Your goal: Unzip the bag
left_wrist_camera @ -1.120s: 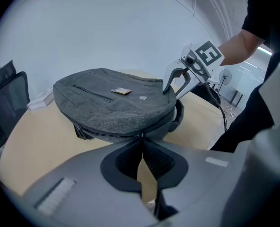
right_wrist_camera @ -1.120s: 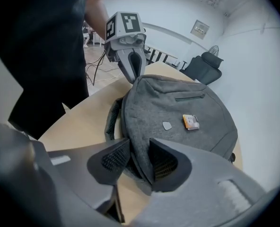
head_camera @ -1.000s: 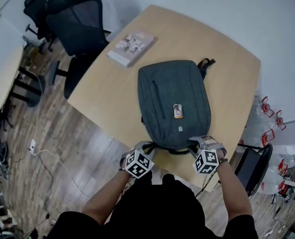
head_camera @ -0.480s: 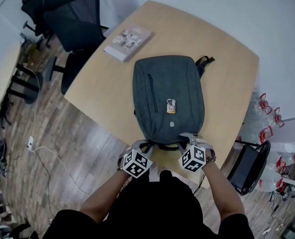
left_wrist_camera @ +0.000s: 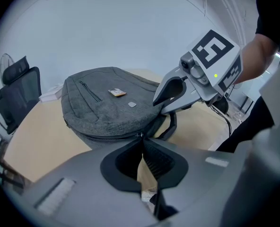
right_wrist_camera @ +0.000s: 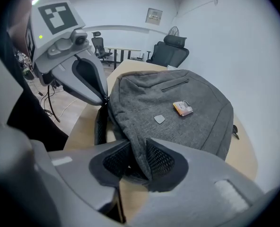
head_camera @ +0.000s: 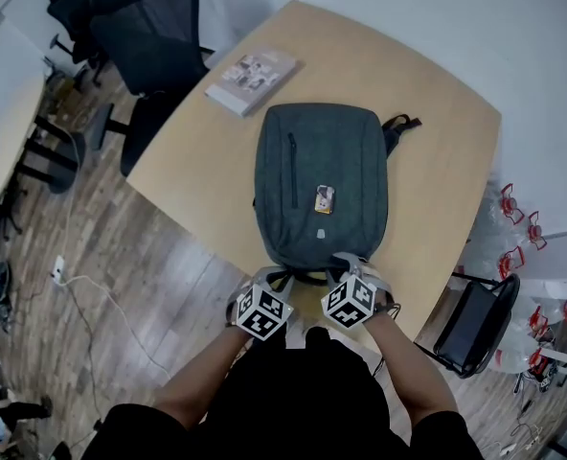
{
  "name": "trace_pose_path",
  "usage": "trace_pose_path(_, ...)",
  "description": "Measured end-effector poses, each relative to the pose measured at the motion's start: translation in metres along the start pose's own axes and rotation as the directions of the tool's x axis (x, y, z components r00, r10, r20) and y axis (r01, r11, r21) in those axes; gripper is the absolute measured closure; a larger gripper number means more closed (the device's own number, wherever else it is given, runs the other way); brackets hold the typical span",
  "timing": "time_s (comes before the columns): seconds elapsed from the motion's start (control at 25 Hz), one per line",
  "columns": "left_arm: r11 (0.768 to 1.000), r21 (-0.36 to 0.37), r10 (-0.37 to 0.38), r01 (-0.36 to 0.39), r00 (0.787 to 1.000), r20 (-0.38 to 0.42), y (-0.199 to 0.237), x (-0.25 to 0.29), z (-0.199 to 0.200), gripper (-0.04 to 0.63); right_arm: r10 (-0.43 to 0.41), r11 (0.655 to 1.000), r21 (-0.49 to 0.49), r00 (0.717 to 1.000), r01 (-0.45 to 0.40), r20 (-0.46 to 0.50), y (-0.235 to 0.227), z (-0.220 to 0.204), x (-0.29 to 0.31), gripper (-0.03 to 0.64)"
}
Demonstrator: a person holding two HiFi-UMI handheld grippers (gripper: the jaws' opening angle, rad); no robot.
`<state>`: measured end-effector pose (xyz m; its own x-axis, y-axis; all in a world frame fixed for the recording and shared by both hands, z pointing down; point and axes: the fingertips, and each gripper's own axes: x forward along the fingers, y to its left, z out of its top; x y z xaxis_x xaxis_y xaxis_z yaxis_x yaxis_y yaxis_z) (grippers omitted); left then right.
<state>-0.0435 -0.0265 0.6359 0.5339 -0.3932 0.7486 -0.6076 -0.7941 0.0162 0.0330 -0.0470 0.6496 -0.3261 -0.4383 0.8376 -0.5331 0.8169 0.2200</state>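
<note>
While dark grey fabric backpack (head_camera: pixel 322 185) is lying flat on light wooden table (head_camera: pixel 437 123), left gripper (left_wrist_camera: pixel 141 138) is pinching small metal zipper pull (left_wrist_camera: pixel 139 135) at backpack's near edge, jaws together. Right gripper (right_wrist_camera: pixel 139 148), just to right, is clamping fold of backpack fabric, jaws narrow, just been closing. Farther, small orange tag (head_camera: pixel 323 198) is sitting on backpack. Thin pale book (head_camera: pixel 251 80) is lying at table's far left edge.
</note>
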Motion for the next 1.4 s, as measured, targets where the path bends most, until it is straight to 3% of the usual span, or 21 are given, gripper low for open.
trace_pose_path(0.2, 0.999, -0.037, 0.003, -0.002, 1.000, 0.013, 0.010, -0.003, -0.003, 0.568, 0.042, 0.996, -0.077, 0.998, -0.038, 0.056, 0.006, 0.008, -0.003, 0.514)
trace_pose_path(0.4, 0.999, -0.032, -0.014, 0.014, 1.000, 0.018, 0.010, -0.006, -0.001, 0.568, 0.156, 0.953, -0.284, 0.973, -0.103, 0.169, 0.007, 0.003, -0.031, 0.426)
trace_pose_path(0.56, 0.999, -0.029, -0.021, 0.022, 1.000, 0.017, 0.012, -0.006, -0.002, 0.568, 0.110, 0.860, -0.507, 0.991, -0.055, 0.079, -0.018, -0.030, -0.035, 0.400)
trace_pose_path(0.72, 0.999, -0.019, -0.026, 0.026, 1.000, 0.013, 0.013, -0.006, -0.001, 0.568, 0.081, 0.798, -0.597, 0.997, -0.076, -0.019, -0.040, -0.058, -0.029, 0.337)
trace_pose_path(0.8, 0.999, -0.018, -0.027, 0.028, 1.000, 0.013, 0.013, -0.006, 0.000, 0.568, 0.064, 0.784, -0.616, 0.997, -0.073, -0.036, -0.044, -0.061, -0.025, 0.341)
trace_pose_path(0.88, 0.999, -0.023, -0.022, 0.022, 1.000, 0.011, 0.015, -0.008, 0.000, 0.568, 0.061, 0.806, -0.587, 0.997, -0.082, -0.056, -0.044, -0.060, -0.020, 0.401)
trace_pose_path(1.12, 1.000, 0.010, -0.001, 0.001, 1.000, -0.003, 0.015, -0.011, 0.002, 0.568, 0.019, 0.932, -0.360, 0.998, -0.038, -0.055, -0.047, -0.054, -0.015, 0.425)
trace_pose_path(1.4, 1.000, -0.018, 0.025, -0.025, 0.999, -0.033, 0.018, -0.016, -0.002, 0.568, 0.006, 0.968, -0.249, 0.999, -0.018, -0.050, -0.041, -0.045, -0.015, 0.442)
